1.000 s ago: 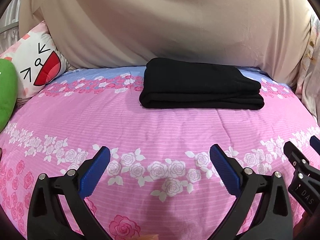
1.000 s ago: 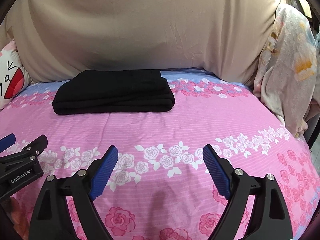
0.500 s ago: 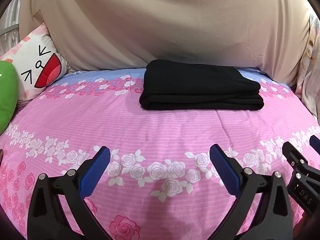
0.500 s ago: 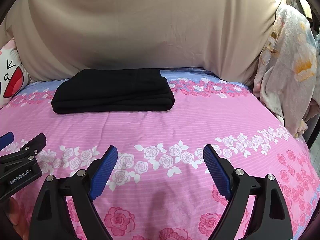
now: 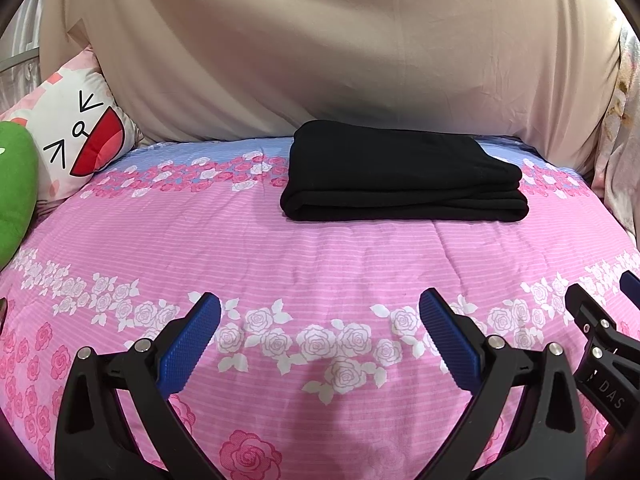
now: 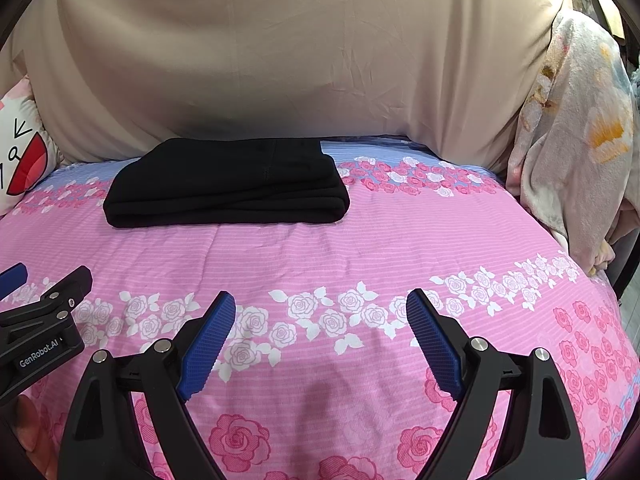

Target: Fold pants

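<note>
Readable markings: "GenRobot.AI", white lettering on the black body of the left gripper (image 6: 36, 308), seen at the lower left edge of the right wrist view; "DAS", pale lettering, cut off by the frame edge, on the black body of the right gripper (image 5: 600, 308), seen at the lower right edge of the left wrist view; no other text, number or brand legible on the bedding or the fabrics.

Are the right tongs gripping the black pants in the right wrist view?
No. The right tongs stand open over bare pink bedspread, while the folded black pants lie apart, farther back.
</note>
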`<state>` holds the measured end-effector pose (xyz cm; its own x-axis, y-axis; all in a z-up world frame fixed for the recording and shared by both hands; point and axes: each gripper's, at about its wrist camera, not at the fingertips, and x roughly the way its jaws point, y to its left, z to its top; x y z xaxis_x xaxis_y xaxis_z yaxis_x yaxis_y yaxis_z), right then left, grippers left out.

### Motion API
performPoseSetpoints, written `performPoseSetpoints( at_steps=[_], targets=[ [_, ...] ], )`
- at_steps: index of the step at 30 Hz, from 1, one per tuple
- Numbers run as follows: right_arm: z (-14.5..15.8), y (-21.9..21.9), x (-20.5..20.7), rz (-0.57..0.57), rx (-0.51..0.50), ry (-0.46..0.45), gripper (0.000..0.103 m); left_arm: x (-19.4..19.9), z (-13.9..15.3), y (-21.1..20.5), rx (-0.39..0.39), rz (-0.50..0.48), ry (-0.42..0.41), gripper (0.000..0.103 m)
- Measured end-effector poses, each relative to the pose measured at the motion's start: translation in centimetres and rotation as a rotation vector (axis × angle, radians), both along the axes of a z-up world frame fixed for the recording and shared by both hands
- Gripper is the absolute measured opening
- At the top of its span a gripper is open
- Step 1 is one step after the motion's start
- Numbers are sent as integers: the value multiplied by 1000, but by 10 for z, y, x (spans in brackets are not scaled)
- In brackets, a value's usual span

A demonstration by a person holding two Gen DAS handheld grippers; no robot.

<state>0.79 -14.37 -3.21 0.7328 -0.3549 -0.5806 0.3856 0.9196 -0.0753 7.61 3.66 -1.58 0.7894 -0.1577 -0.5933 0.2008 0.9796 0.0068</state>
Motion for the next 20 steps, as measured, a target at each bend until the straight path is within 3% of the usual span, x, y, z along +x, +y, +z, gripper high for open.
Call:
performPoseSetpoints(
  at_steps=[9, 14, 20],
  targets=[
    [-1, 1, 1, 5, -3, 5, 86, -1, 3, -11, 8, -82, -6, 97],
    [-1, 0, 3, 9, -2, 9, 86, 1, 3, -10, 35, -8, -16, 97],
    [-2, -1, 3, 10, -2, 9, 86, -2, 2, -14, 49, -2, -23, 97]
  ],
)
